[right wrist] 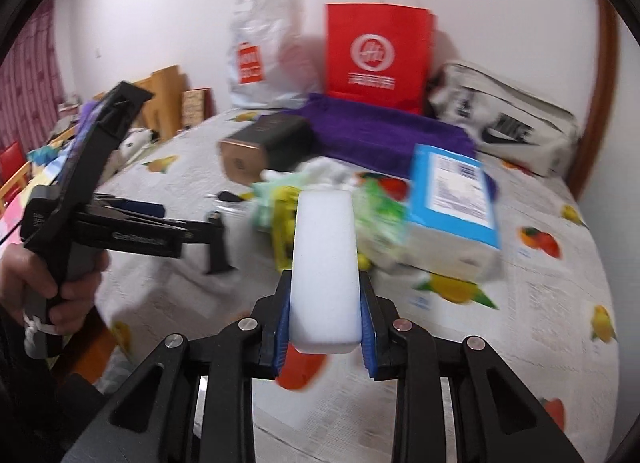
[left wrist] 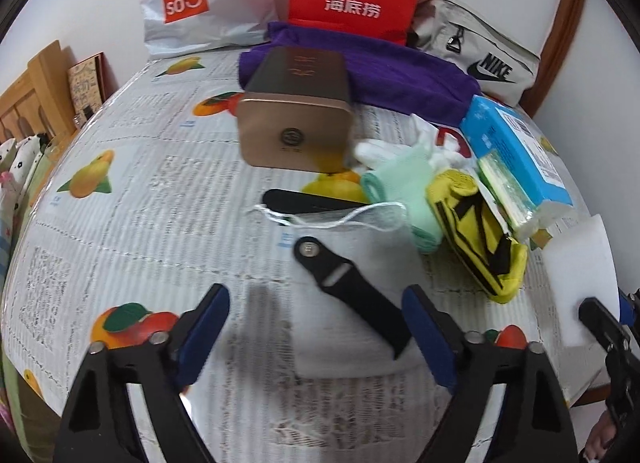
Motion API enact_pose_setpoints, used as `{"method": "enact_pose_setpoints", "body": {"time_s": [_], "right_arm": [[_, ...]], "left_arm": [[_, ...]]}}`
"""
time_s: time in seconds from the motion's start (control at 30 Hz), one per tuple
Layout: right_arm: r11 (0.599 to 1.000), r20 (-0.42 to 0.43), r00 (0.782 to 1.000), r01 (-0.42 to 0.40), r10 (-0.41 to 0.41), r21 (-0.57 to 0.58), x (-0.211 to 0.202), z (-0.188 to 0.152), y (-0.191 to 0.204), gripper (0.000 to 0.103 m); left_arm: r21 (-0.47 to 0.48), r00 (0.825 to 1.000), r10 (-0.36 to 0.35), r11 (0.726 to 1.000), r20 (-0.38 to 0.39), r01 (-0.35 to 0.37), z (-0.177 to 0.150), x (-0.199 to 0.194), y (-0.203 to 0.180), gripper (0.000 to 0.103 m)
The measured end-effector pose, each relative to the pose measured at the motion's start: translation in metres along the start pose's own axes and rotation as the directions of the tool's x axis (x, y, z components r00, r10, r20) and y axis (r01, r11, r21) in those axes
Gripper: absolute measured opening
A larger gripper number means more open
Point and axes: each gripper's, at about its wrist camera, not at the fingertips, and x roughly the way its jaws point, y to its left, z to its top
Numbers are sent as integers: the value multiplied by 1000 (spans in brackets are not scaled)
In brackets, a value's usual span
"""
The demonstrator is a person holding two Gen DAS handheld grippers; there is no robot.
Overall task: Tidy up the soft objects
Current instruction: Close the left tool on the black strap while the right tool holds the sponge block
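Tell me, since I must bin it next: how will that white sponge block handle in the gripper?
The white sponge block, clamped in the right gripper, probably feels light and squashy. It juts forward without drooping, so it is likely fairly stiff. Its smooth faces might slip if the grip loosens.

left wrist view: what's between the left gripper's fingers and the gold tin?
In the left wrist view, a black strap on a white face mask lies between the open left gripper and the gold tin, plus a flat black piece.

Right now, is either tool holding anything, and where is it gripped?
The right tool grips the white sponge by its near end, pads on its two long sides. The left tool is open and holds nothing.
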Motion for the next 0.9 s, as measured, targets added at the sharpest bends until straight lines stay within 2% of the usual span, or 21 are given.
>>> {"method": "enact_pose_setpoints", "body": {"time_s": [0.07,0.17,0.33,0.53,0.6,0.63,0.73,0.83,0.9], "right_arm": [[999,-11,1000,29,-28,25,1,-6,-13,29],[996,-22,999,44,-42,75,4,-16,-31,29],[994,-15,999,32,-31,108,4,-24,-47,29],[990,-15,1000,0,3,139,12,-27,-58,29],[989,-22,1000,-6,10,146,15,-28,-60,29],[989,-23,1000,-8,12,150,16,-29,-61,29],[988,-28,999,-11,16,156,18,-31,-63,29],[987,-29,999,-12,16,160,19,-32,-66,29],[987,-31,999,-9,15,163,20,-33,-67,29]], "left_arm": [[-1,1000,-5,1000,-14,5,0,3,-3,55],[-8,999,-24,1000,-42,24,1,8,-6,41],[-5,996,7,1000,-91,-8,1,17,-14,43],[33,993,64,998,-97,-61,11,26,-31,63],[61,992,106,993,-75,-101,12,29,-38,63],[70,992,112,992,-60,-108,12,29,-40,61],[98,994,106,990,-35,-102,14,27,-43,37],[111,995,94,990,-35,-90,15,24,-38,29],[99,995,89,992,-44,-84,13,22,-33,29]]}}
